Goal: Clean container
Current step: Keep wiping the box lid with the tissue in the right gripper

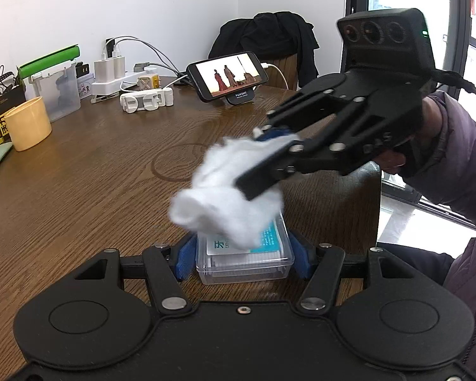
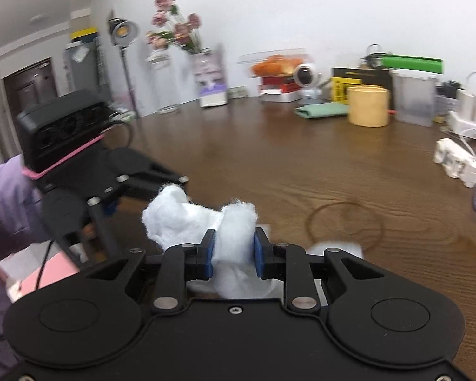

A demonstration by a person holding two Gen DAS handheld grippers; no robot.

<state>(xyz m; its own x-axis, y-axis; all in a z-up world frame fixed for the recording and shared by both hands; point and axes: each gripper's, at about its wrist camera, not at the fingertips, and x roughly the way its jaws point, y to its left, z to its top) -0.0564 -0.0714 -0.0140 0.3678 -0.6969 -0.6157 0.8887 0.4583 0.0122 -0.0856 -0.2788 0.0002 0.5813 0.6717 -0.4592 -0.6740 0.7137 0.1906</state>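
Your left fingers (image 1: 242,254) clamp small clear plastic box (image 1: 244,262) on bench (image 1: 95,174); right fingers (image 2: 234,250) pinch white cotton wad (image 2: 234,238). Push sideways and box may slip free; loose fluff may shed.

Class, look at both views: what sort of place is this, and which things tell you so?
Probably a home living or dining room: a brown wooden table cluttered with a white power strip with chargers, a phone playing video on a stand, and pink flowers in a vase.

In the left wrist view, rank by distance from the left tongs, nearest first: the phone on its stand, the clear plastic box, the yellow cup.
1. Clear plastic box: gripped between the left tongs.
2. Yellow cup: far left on the table.
3. Phone: back centre, on its stand.
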